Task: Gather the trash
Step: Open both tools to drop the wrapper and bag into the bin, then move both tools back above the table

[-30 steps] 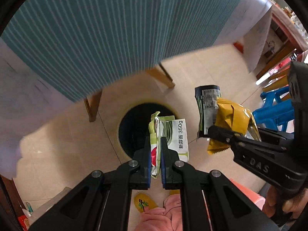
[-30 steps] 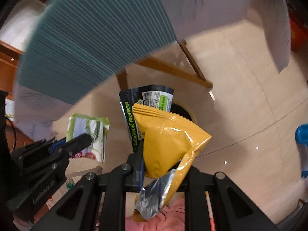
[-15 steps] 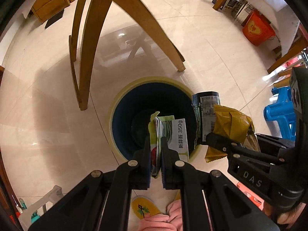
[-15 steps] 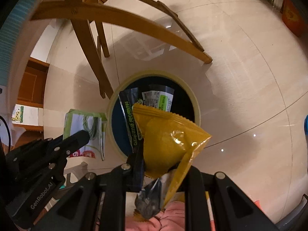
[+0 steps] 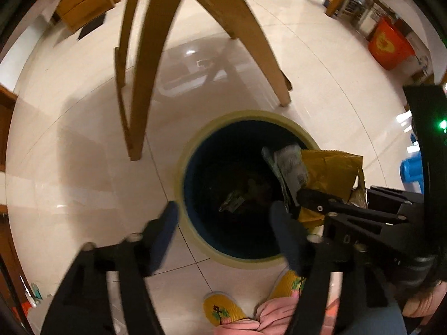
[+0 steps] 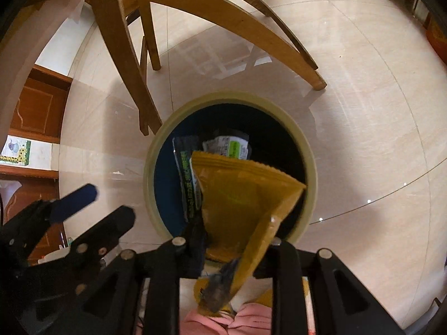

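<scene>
Hanging over the mouth of the trash bin [image 6: 311,195], a yellow snack wrapper [image 6: 240,203] and a dark wrapper with green lettering [image 6: 188,187] are pinched together in the right gripper [image 6: 232,254], whose fingers are closed on their lower ends. Both wrappers sit above the dark opening, the yellow one reaching toward the bin's right rim. In the left wrist view the same 2 wrappers appear at the right edge of the bin [image 5: 195,145], gripped by the right gripper [image 5: 300,195].

The left gripper [image 5: 223,217] is spread wide and carries nothing, its fingers straddling the near rim of the bin. Deep inside the bin, a crumpled wrapper [image 5: 233,201] lies on the bottom, though it is dim and hard to read.

Judging by this, the step in hand is dropping collected trash into the bin: the left side looks finished and the right side has not yet let go. The next move calls for opening the right gripper while the wrappers are well inside the rim, since the yellow one's far corner lies near the edge and could catch or slide outside.

Around the bin lies pale tiled floor [image 6: 363,97], with wooden chair legs [image 6: 125,64] just beyond it and the person's yellow slippers [image 5: 220,310] below.
</scene>
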### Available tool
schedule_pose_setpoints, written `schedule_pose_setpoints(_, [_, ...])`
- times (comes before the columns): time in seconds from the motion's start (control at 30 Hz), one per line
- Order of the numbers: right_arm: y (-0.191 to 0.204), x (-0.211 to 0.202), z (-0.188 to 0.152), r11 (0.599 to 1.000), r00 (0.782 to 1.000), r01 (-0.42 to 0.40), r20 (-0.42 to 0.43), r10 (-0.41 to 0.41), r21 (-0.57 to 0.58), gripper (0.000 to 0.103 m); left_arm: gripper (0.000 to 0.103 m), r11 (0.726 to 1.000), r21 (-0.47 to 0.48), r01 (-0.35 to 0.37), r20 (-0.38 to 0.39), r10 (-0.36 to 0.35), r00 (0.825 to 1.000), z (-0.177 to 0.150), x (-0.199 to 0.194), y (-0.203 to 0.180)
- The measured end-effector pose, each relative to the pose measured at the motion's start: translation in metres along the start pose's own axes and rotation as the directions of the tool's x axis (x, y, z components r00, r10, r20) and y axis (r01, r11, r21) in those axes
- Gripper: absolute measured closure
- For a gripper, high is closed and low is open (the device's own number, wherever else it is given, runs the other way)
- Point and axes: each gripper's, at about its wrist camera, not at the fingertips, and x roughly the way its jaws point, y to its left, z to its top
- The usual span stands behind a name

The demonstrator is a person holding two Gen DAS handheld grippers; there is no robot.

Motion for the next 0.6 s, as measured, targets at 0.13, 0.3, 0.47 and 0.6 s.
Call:
schedule_pose_setpoints(0.13, [0.002, 0.001, 0.005, 1.000, 1.000, -0.012, -0.002, 0.012, -0.013, 0.050, 0.016, 0.999, -0.036, -0.007, 0.031, 0.008, 0.999, -0.003, -0.011, 0.014])
schedule_pose_setpoints(0.3, [0.014, -0.010, 0.005, 0.999, 0.999, -0.022, 0.022, 0.023, -0.042, 0.038, 0.016, 0.998, -0.062, -0.030, 0.053, 0.033, 0.998, -0.014, -0.032, 0.020])
schedule_pose_setpoints(0.47, [0.027, -0.032, 0.001, 0.998, 0.998, -0.002, 0.070, 0.006, -0.059, 0.029, 0.016, 0.996, -0.086, -0.030, 0.066, 0.036, 0.997, -0.029, -0.060, 0.024])
schedule_pose_setpoints(0.6, [0.037, -0.058, -0.005, 0.998, 0.996, 0.002, 0.094, 0.004, -0.066, 0.029, 0.016, 0.996, -0.091, -0.027, 0.072, 0.033, 0.997, -0.036, -0.090, 0.026])
